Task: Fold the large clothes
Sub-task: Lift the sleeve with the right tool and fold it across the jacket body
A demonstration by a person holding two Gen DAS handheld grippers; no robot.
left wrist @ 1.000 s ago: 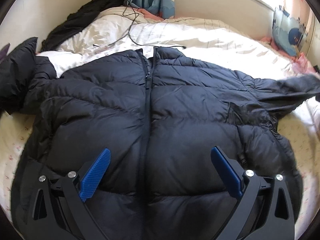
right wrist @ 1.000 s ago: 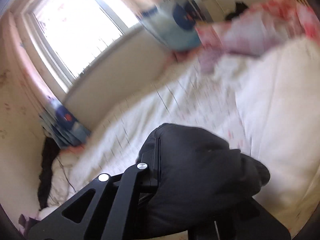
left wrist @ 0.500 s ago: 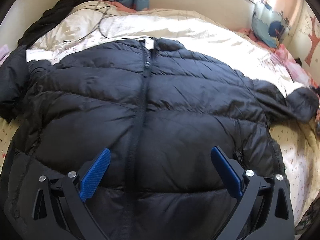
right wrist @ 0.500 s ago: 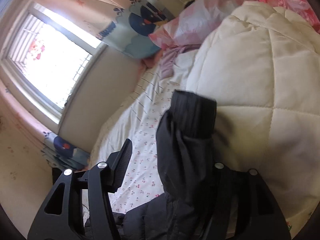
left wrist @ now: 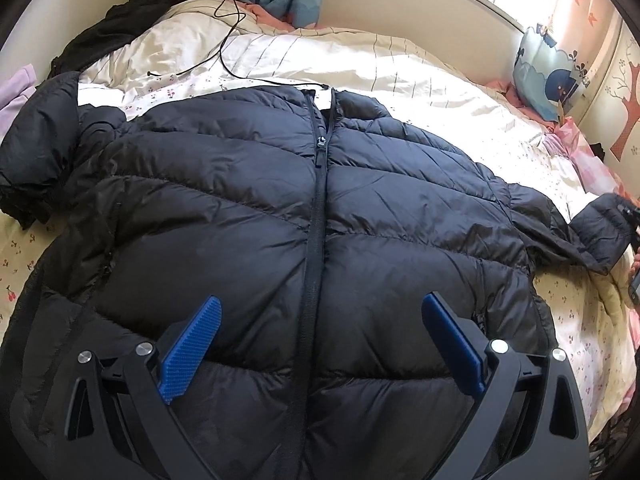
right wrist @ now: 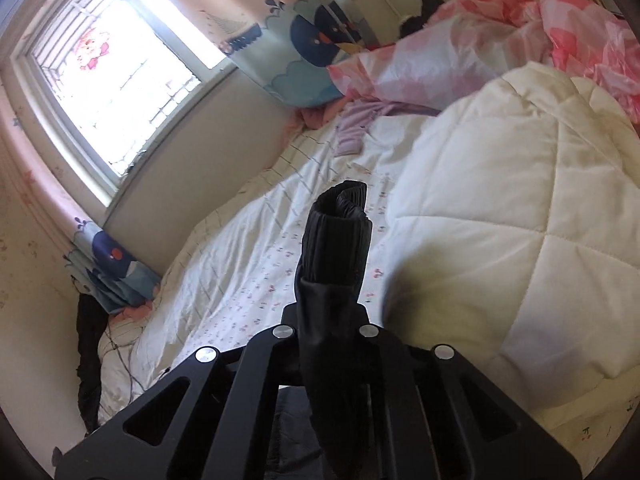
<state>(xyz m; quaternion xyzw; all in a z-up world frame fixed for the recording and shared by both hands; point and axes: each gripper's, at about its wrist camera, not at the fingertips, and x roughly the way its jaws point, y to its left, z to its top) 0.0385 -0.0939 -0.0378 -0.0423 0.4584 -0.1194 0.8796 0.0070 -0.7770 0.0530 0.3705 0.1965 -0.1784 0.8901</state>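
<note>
The right gripper (right wrist: 334,316) clenched the jacket (left wrist: 312,240)'s sleeve cuff (right wrist: 338,236), likely for folding inward; the left gripper (left wrist: 320,344) hung released above the jacket's hem.

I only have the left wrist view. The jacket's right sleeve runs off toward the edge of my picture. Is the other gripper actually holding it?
Observer: Yes. The right gripper is shut on the sleeve, with the ribbed cuff sticking out past the fingers.
Operator: What lies beyond the cuff?
Observer: A cream quilt, bunched up on the bed beside it.
Operator: Anything behind that?
Observer: Pink bedding heaped by the wall, and a window off to the side.
</note>
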